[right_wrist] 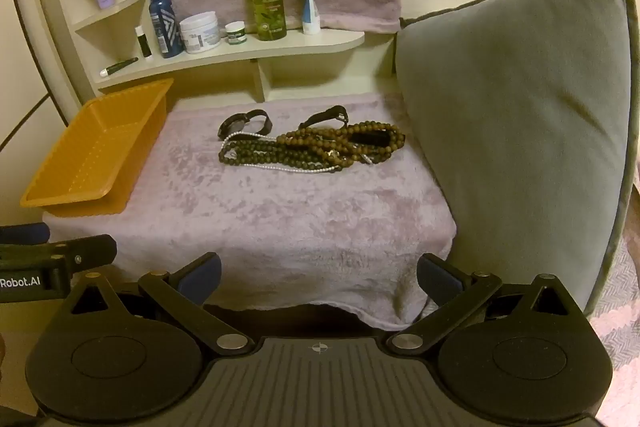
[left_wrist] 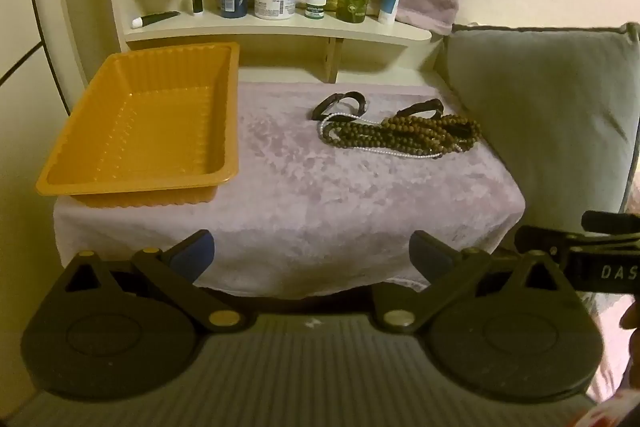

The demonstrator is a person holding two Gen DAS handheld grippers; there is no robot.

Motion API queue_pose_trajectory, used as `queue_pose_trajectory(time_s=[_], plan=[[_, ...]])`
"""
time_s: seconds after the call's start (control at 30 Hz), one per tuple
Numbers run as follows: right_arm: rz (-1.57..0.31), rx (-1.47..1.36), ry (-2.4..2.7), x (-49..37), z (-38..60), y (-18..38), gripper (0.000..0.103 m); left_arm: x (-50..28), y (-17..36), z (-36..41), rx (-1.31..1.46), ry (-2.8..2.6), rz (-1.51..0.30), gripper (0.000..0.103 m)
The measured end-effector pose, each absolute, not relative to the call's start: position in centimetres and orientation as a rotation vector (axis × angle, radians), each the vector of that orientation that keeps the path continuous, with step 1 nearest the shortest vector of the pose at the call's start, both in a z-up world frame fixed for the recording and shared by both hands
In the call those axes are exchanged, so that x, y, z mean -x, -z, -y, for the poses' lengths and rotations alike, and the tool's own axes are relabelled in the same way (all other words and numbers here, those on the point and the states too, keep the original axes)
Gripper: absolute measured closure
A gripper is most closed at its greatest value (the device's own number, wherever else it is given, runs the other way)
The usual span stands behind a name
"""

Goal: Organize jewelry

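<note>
Jewelry heap: brown wooden bead strands tangled with a thin white pearl string, two dark strap-like bands at its far edge. Lying on pale lilac plush cloth over a small table, towards the far right part of it.

Nearest: right gripper, blue-padded fingers spread wide, nothing between them, hovering off the near table edge, tilted down. Left gripper likewise wide and empty, alongside, at the same near edge.

Mid: bare cloth between fingers and heap. Heap ahead of both grippers, well apart from either. From the right wrist view, dead ahead, just left of centre; from the left wrist view, ahead and off to the right. Judged: right gripper the better placed for the first reach. Long axis of heap running left to right, across the line of approach, so open jaws would straddle the strands' short way only after a wrist turn, or else take an end.

Left side: ribbed orange plastic tray, empty, long axis running away from the grippers, near the left gripper; likely the destination.

Far: cream corner shelf with bottles and jars; grey cushion at right, just beside the table.
</note>
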State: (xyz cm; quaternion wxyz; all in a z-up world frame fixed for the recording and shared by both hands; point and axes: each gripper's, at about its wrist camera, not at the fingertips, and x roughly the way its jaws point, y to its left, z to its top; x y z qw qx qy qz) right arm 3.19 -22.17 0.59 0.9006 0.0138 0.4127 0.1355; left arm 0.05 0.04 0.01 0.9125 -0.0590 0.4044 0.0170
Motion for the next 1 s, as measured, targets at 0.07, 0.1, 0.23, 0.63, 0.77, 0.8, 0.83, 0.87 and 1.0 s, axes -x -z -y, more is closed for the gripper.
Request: queue_pose_trajectory(time_s=[0.07,0.1,0.23,0.63,0.77,0.8,0.83,0.87,1.0], plan=[[-0.856,-0.028,-0.280,-3.2,22.2,-0.6,0.000,-0.1,0.0,0.1,0.128,-0.034,-0.835,0.000],[-0.857,-0.027,-0.279,-3.2,22.2,-0.7,0.000,-0.1,0.0,0.1,0.121,-0.030,-0.828,0.000],[-0.861,-0.026,-0.278,-3.4,22.2,-0.8,0.000,0.1,-0.3,-0.6,0.128,-0.028,-0.826,0.000],[-0.848,-0.026,-0.279,-3.5,22.1,-1.0,0.000,-0.2,0.0,-0.4,0.135,-0.034,-0.828,0.000],[-0.848,-0.027,-0.281,-3.5,22.1,-0.9,0.000,-0.2,0.0,-0.3,0.131,-0.029,-0.829,0.000],[-0.848,-0.027,-0.281,-3.6,22.0,-0.9,0.000,-0.2,0.0,-0.2,0.130,-0.029,-0.829,0.000],[-0.849,-0.027,-0.280,-3.5,22.1,-0.9,0.000,-0.3,0.0,-0.3,0.132,-0.028,-0.830,0.000],[-0.848,-0.028,-0.279,-3.5,22.1,-0.9,0.000,-0.3,0.0,-0.2,0.131,-0.028,-0.830,0.000],[-0.849,-0.030,-0.279,-3.6,22.2,-1.1,0.000,-0.3,0.0,-0.2,0.133,-0.028,-0.831,0.000]])
